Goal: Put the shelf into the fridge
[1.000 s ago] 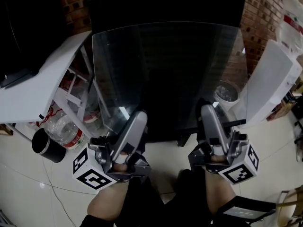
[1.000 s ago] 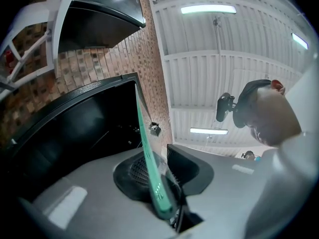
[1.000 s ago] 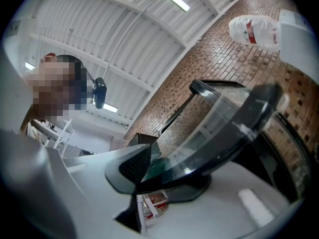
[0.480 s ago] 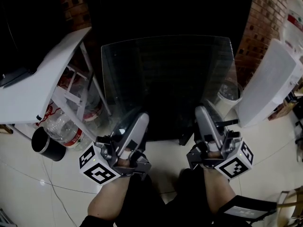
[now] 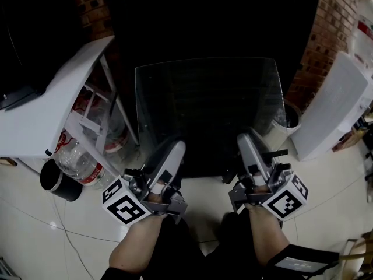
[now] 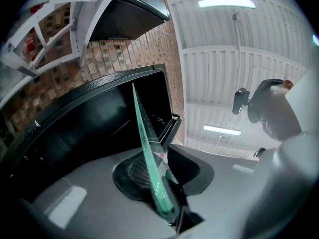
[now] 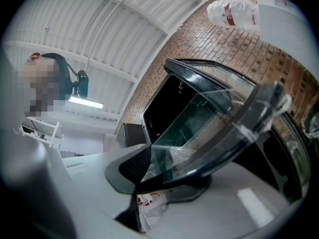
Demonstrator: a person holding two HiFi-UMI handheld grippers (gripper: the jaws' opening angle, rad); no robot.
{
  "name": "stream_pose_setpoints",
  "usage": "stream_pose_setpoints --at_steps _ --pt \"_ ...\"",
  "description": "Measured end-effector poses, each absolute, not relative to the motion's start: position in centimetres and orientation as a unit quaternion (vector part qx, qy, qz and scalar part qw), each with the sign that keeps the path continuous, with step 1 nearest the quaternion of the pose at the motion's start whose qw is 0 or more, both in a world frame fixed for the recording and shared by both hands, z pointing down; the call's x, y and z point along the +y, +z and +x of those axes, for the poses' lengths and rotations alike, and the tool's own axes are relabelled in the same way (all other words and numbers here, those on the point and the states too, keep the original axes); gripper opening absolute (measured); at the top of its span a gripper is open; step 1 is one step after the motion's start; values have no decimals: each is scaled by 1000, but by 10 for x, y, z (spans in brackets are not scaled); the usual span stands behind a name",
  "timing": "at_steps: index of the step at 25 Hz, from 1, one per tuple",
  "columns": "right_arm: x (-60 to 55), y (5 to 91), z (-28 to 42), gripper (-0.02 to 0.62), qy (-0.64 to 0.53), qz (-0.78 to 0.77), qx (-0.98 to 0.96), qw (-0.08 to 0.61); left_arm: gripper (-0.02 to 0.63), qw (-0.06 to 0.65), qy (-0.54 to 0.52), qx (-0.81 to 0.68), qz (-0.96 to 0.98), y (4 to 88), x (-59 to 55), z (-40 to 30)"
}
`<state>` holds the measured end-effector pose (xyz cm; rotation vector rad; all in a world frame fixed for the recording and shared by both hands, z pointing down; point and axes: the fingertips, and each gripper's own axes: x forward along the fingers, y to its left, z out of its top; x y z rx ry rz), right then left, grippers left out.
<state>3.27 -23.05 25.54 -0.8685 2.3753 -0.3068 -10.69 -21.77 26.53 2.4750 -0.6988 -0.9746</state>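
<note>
As the left gripper (image 5: 168, 155) and right gripper (image 5: 247, 149) sank, both pinching its near edge, the clear rectangular glass shelf (image 5: 210, 107) dropped toward the black fridge (image 5: 204, 22) at 12 o'clock, apparently lining up for insertion.

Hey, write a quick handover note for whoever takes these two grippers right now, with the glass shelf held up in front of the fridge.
Left gripper: shut on the near edge of the glass shelf.
Right gripper: shut on the same near edge, further right.
Shelf: held in the air between both grippers, far edge toward the open black fridge.
Done: shelf picked up and brought roughly square to the opening.
Left: slide it in, seat it, then open both grippers. The dark interior hides any supports, so probably go slowly.
</note>
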Motion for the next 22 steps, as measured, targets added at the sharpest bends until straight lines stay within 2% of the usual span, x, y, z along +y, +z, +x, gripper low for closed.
stream_pose_setpoints --at_steps 22 --pt "-284 275 32 110 -175 -334 885 274 65 236 -331 -280 870 282 -268 -107"
